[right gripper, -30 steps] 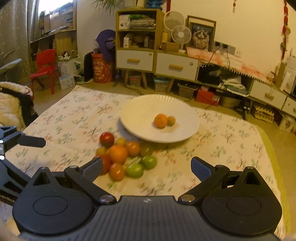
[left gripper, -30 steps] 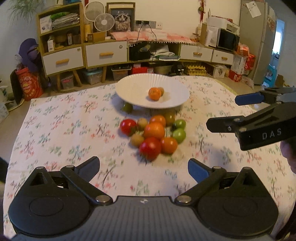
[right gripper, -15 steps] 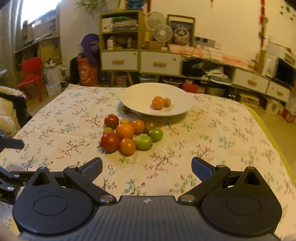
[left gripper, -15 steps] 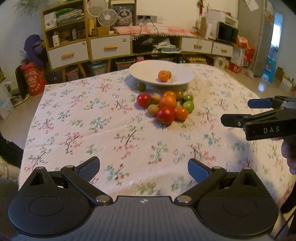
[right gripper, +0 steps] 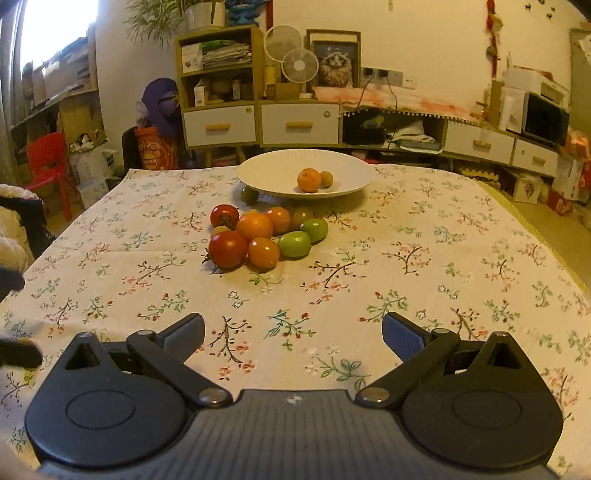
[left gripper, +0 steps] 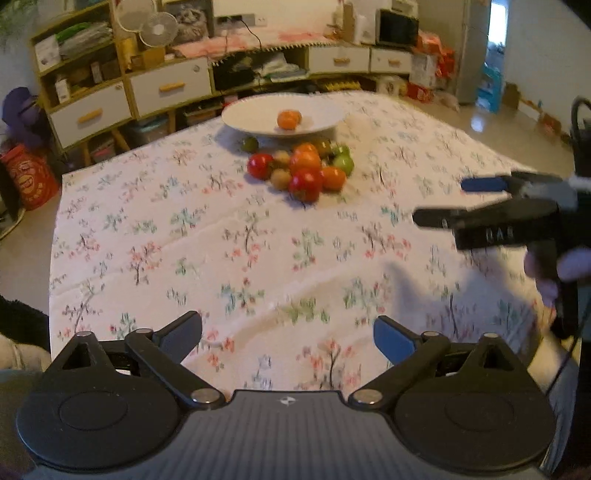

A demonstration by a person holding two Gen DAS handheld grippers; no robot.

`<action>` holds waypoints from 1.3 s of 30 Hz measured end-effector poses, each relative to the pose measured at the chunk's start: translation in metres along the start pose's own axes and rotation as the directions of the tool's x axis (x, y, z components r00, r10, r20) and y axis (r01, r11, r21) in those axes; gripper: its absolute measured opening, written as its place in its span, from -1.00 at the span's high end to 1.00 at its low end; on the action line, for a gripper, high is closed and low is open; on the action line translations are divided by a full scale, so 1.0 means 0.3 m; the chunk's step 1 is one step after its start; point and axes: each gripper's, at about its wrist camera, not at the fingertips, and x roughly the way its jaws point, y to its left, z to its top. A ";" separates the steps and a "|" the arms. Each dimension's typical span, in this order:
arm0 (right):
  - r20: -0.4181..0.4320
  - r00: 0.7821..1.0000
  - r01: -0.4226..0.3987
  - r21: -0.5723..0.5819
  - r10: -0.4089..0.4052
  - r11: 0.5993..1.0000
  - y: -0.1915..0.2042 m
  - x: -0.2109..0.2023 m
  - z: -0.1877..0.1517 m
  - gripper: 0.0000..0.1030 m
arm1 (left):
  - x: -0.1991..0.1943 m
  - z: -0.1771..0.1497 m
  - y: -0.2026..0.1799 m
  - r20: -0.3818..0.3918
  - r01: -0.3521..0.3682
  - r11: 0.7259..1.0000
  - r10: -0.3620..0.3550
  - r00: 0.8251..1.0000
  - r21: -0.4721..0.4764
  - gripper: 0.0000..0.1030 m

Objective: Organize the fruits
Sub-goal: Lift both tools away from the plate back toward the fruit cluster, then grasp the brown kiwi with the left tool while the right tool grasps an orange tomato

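Two sets of tongs are held over the near surface [right gripper: 424,236] — left tongs [left gripper: 288,336] closing on nothing, right tongs [right gripper: 293,332] spread, empty. Fruits [right gripper: 258,232] are piled far off, beside a plate [right gripper: 266,170].

This is a lived-in home — a combined dining and living room. A table under a flowered tablecloth [right gripper: 424,258] fills the foreground. Along the back wall runs a low wooden sideboard [right gripper: 299,123] with white drawers and an open shelf unit [right gripper: 216,70] stuffed with papers and boxes. Two small white fans [right gripper: 293,55] and a framed cat picture [right gripper: 335,62] stand on top, and a potted plant [right gripper: 173,16] sits above the shelves. A microwave [right gripper: 543,118] rests at the right end — a red plastic chair [right gripper: 46,162] stands by the window side. Storage boxes and bags crowd the floor.
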 end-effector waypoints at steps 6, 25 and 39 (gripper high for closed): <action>-0.002 1.000 -0.020 0.005 0.020 1.000 0.018 0.008 -0.039 -0.99 | 0.011 -0.044 0.041 -0.074 0.002 1.000 -0.004 0.997 -0.027 -0.48; 0.016 0.999 -0.042 -0.047 0.043 0.998 0.069 0.048 -0.033 -0.99 | 0.035 -0.094 0.127 -0.243 -0.072 0.991 0.042 0.969 -0.114 0.57; 0.039 0.999 -0.018 -0.084 0.022 0.996 0.063 0.164 0.041 -0.16 | 0.098 -0.020 0.073 -0.155 -0.084 0.982 0.058 0.986 -0.168 0.57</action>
